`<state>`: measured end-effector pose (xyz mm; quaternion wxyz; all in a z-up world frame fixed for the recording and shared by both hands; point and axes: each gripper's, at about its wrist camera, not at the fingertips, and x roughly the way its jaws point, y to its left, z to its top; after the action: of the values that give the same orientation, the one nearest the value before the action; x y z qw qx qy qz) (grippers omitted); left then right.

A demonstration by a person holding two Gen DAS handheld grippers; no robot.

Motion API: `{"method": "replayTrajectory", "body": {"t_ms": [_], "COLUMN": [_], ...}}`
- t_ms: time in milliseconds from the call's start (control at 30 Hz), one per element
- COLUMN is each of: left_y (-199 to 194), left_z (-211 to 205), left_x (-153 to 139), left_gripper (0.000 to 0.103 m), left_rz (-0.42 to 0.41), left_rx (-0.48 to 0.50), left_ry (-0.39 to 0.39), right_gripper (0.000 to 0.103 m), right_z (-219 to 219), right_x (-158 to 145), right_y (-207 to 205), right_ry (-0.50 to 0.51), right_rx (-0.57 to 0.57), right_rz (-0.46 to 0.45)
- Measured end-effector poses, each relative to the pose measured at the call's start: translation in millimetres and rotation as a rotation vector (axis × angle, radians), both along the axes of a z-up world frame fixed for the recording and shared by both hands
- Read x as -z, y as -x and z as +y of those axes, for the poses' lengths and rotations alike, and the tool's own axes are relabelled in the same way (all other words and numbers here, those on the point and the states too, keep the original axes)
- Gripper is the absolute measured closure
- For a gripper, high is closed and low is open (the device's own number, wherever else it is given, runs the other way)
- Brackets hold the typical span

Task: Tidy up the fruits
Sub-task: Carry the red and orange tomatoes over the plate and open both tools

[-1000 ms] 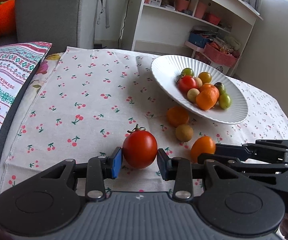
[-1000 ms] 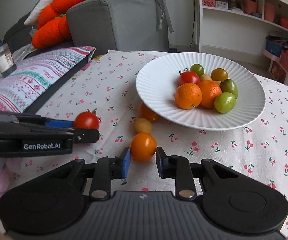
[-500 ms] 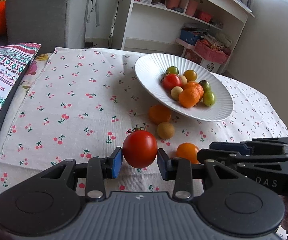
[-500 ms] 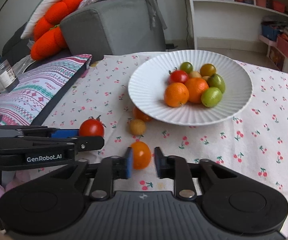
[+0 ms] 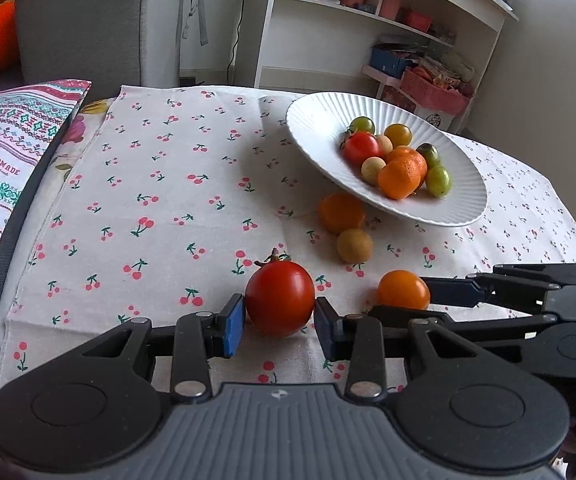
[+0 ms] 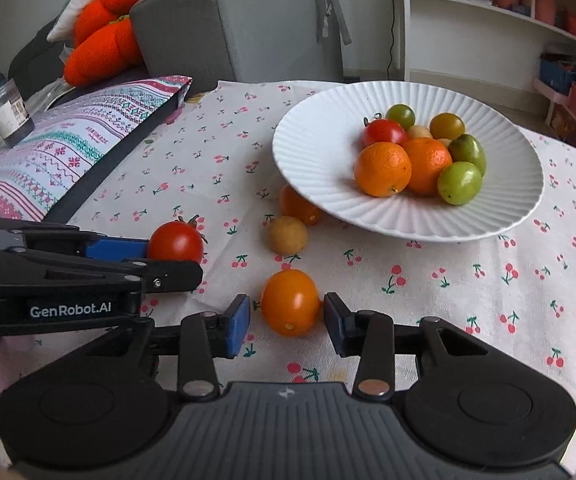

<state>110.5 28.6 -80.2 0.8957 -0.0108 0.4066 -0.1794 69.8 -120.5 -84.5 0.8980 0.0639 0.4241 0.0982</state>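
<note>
- The left gripper (image 5: 280,320) squeezes a red tomato (image 5: 280,298) between its two blue pads. The tomato sits low over the cherry cloth (image 5: 168,184).
- The right gripper (image 6: 286,322) is opening. An orange tomato (image 6: 290,302) lies on the cloth between its pads. There is a small gap on the left side, so the pads do not squeeze it.
- The two grippers are side by side, near the front edge of the cloth.
- A small yellow-brown fruit (image 6: 288,235) lies on the cloth just past the orange tomato.
- An orange fruit (image 6: 297,206) lies farther back, partly under the rim of the white plate (image 6: 319,152).
- The plate holds two oranges, a red tomato, green ones and small yellow ones, all in a heap.
- A patterned cushion (image 6: 68,144) lies to the left of the cloth.
</note>
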Motion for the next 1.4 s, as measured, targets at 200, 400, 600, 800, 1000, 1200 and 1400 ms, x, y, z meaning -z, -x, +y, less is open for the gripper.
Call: {"method": "replayTrajectory", "body": {"t_ms": [200,400,600,800,1000,1200,1400], "left_y": [0,1,3,4,3,1,-5], "left_z": [1,0,-3,-12,-25,-41,-54], "left_x": [0,-5,-13,-24,-31,-36,-36], "left_gripper": [0.076,0.076,0.076,0.076,0.076,0.076,0.076], "left_rz": [-0.001,-0.006,-0.022,-0.047,-0.067,-0.078,-0.081], "left_rx": [0.005,0.009,0.009,0.017,0.027,0.037,0.035], "left_ry": [0.005,0.017,0.034,0.055,0.070,0.084,0.073], "right_gripper": [0.076,0.076,0.076,0.076,0.076,0.076,0.076], "right_z": [2,0,-9,-30,-54,-69,-72], "right_x": [-1,-9,-20,-32,-42,-42,-34], "right_y": [1,6,15,22,19,4,-14], "right_ry": [0.012,0.021,0.010,-0.013,-0.047,-0.062,-0.060], "right_rx": [-0.013,-0.027,-0.022,0.024,0.104,0.176,0.209], "right_rz": [-0.004,-0.016,-0.035,-0.063,-0.108,-0.160,-0.171]}}
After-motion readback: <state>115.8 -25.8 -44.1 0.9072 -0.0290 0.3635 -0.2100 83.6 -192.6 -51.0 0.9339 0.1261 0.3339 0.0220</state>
